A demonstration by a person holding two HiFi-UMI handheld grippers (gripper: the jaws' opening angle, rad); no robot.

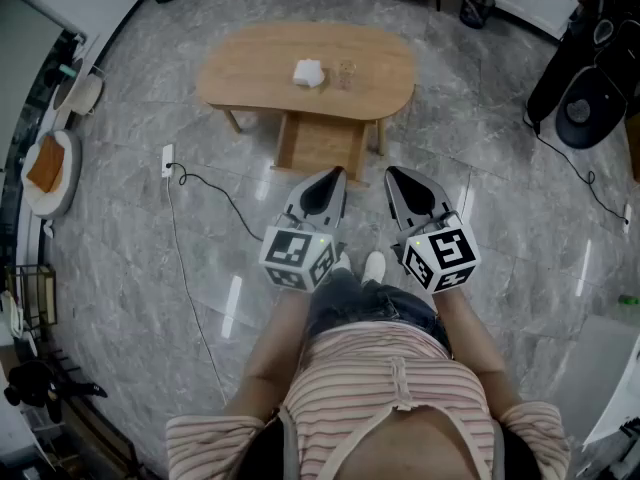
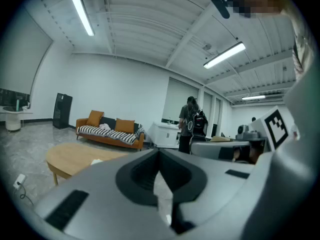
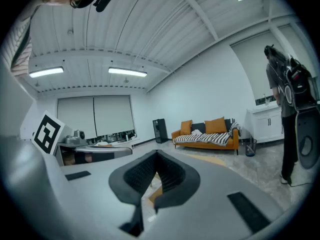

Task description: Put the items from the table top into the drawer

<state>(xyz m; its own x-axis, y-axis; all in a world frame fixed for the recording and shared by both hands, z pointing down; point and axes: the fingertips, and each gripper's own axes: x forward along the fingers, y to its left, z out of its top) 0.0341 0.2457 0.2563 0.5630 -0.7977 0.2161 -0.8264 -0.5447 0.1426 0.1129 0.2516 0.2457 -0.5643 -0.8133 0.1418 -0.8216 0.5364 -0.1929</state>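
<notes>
Two items sit on the oval light-wood surface (image 1: 250, 68), well ahead of me: a white crumpled wad (image 1: 308, 72) and a small clear glass (image 1: 346, 73). My left claw (image 1: 337, 173) and right claw (image 1: 391, 173) are both closed and empty. Risk: the smooth glass may tip or slip if I pinch it off-centre.

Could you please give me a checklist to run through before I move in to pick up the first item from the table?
1. Left gripper free: ok; jaws together, nothing between them.
2. Right gripper free: ok; jaws together, empty.
3. Items in place: ok; white crumpled item and clear glass sit apart on the table.
4. Items within reach: not ok; both grippers are held short of the table.
5. Drawer open: cannot tell; the wooden drawer unit under the table gives no clear view.
6. Floor path: ok; the cable lies off to the left.
</notes>
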